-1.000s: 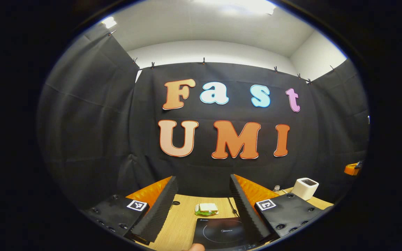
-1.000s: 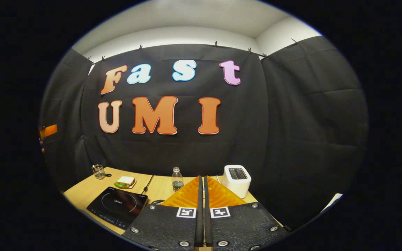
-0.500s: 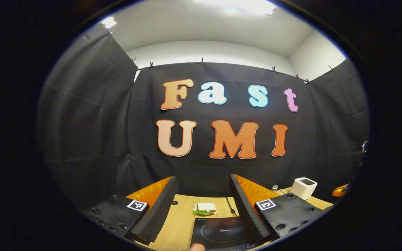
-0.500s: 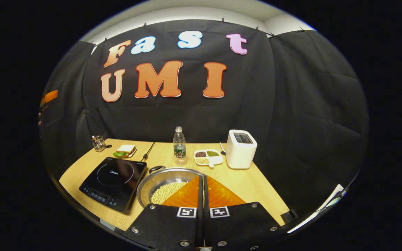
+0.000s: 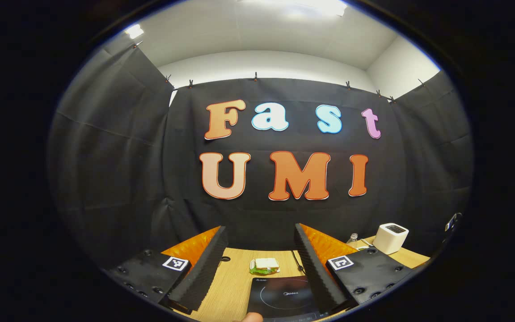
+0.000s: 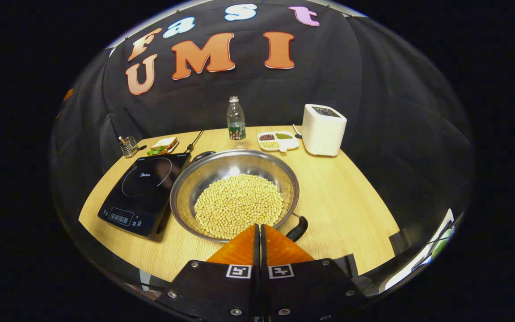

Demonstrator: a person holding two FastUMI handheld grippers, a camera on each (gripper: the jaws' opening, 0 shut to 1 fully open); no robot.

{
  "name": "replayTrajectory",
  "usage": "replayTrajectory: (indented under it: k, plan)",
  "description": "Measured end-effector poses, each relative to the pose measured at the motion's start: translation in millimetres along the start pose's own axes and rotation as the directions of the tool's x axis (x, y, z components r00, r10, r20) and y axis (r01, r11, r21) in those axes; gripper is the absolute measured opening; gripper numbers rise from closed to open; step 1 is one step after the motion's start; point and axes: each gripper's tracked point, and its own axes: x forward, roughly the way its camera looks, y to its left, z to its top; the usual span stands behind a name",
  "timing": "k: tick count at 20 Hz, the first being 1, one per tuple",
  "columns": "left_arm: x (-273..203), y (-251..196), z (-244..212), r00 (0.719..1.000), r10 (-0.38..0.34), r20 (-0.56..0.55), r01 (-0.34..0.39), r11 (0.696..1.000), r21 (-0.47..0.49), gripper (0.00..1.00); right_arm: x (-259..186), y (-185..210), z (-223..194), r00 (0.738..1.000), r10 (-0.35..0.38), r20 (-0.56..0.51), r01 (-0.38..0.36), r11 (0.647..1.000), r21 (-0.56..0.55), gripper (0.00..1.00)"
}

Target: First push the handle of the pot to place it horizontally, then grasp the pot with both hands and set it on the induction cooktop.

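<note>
A wide steel pot (image 6: 213,172) full of pale beans sits on the wooden table in the right gripper view. One dark handle (image 6: 297,228) sticks out at its near right and a second dark handle (image 6: 204,154) at its far left. The black induction cooktop (image 6: 143,190) lies just left of the pot. My right gripper (image 6: 258,228) is shut, empty, and hovers over the pot's near rim. In the left gripper view my left gripper (image 5: 259,232) is open above the cooktop (image 5: 284,297), with nothing between its fingers.
Behind the pot stand a water bottle (image 6: 236,120), a divided dish of beans (image 6: 277,140) and a white toaster (image 6: 323,129). A sandwich (image 6: 162,145) and a small glass holder (image 6: 128,146) sit at the far left. The sandwich (image 5: 264,265) and toaster (image 5: 390,237) also appear in the left gripper view.
My right gripper has tipped downward, bringing the pot and the table fully into its view. The left gripper has barely moved.
</note>
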Motion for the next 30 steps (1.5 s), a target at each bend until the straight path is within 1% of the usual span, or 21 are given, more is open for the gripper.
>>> replayTrajectory:
  k: [2,5,7,8,10,12,15,17,22,25,27,30]
  plan:
    - [-1,-1,-2,1.000,-0.004,-0.007,0.004,1.000,-0.002,0.98,6,2,-14,0.999,0.012,-0.034,-0.012,1.000,0.006,0.00]
    - [1,0,-4,1.000,-0.001,-0.013,0.001,1.000,-0.007,0.99,16,8,-33,0.994,0.036,-0.100,-0.034,0.999,0.023,0.00]
    - [1,2,-4,1.000,0.004,-0.017,-0.004,1.000,-0.006,0.98,23,8,-46,0.990,0.034,-0.139,-0.031,0.999,0.024,0.00]
    - [1,2,-4,1.000,0.007,-0.018,-0.007,1.000,-0.005,0.99,27,7,-49,0.988,0.034,-0.152,-0.030,0.999,0.026,0.00]
    - [1,4,-4,1.000,0.013,-0.019,-0.013,1.000,-0.004,0.98,29,3,-55,0.985,0.031,-0.170,-0.026,0.999,0.032,0.00]
    - [1,6,-3,1.000,0.019,-0.020,-0.019,1.000,0.001,0.99,34,-1,-54,0.985,0.022,-0.173,-0.016,0.999,0.033,0.00]
    - [0,4,-3,1.000,0.019,-0.020,-0.019,1.000,0.003,0.98,36,1,-53,0.982,0.046,-0.182,-0.035,0.997,0.063,0.00]
    - [-1,3,-2,1.000,0.014,-0.018,-0.014,1.000,0.001,0.98,38,3,-52,0.982,0.053,-0.182,-0.042,0.997,0.065,0.00]
    - [-1,4,-5,0.999,0.015,-0.030,-0.015,1.000,-0.001,0.99,41,-2,-50,0.983,0.048,-0.179,-0.035,0.996,0.077,0.00]
    - [-2,6,-4,0.999,0.019,-0.030,-0.019,1.000,-0.004,0.96,45,-6,-48,0.983,0.039,-0.177,-0.025,0.996,0.084,0.00]
    - [-2,5,-4,0.999,0.021,-0.026,-0.021,1.000,-0.002,0.99,47,-9,-45,0.984,0.029,-0.174,-0.014,0.996,0.083,0.00]
    - [-2,5,-3,0.999,0.024,-0.025,-0.024,1.000,0.001,0.99,49,-12,-40,0.985,0.018,-0.169,-0.004,0.997,0.083,0.00]
